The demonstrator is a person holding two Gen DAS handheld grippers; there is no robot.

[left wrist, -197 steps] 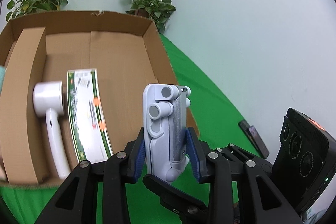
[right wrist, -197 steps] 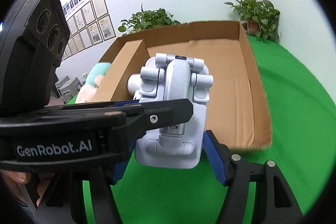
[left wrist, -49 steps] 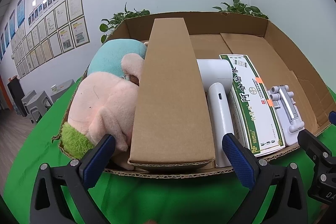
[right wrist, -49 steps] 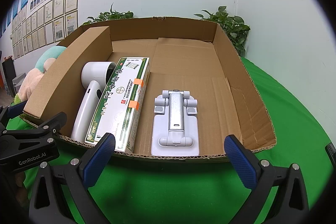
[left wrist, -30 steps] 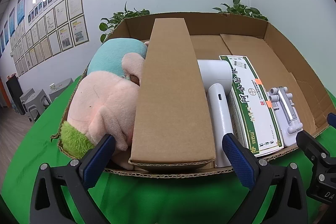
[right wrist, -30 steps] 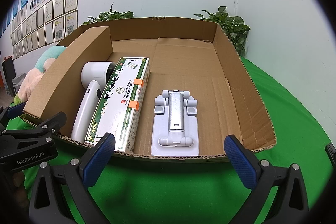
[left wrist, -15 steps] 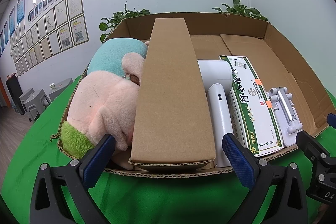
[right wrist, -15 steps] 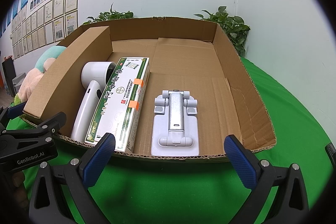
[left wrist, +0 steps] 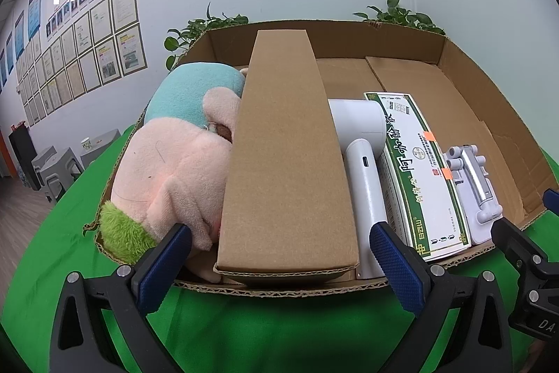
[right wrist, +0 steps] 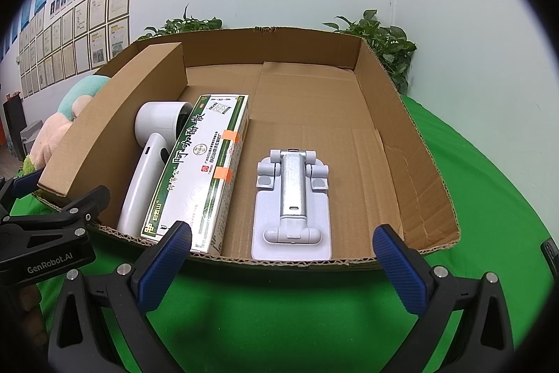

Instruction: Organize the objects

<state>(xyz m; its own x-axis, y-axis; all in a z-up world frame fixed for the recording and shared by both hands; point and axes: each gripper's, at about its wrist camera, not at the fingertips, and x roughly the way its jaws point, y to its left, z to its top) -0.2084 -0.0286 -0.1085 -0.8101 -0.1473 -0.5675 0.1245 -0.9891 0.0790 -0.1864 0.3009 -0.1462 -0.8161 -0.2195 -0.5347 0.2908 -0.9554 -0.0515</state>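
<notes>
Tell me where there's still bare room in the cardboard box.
Bare floor lies behind and right of the phone stand, up to the box wall. Crowded on the left: medicine box, hair dryer, and plush toy beyond the divider.

An open cardboard box sits on the green cloth, split by a cardboard divider. Left of the divider a pink and teal plush toy fills its compartment. Right of the divider, touching it, lies a white hair dryer, handle toward the near wall. Against the dryer lies a long green-and-white carton. Beside that, slightly apart, a grey folded phone stand lies flat.
</notes>
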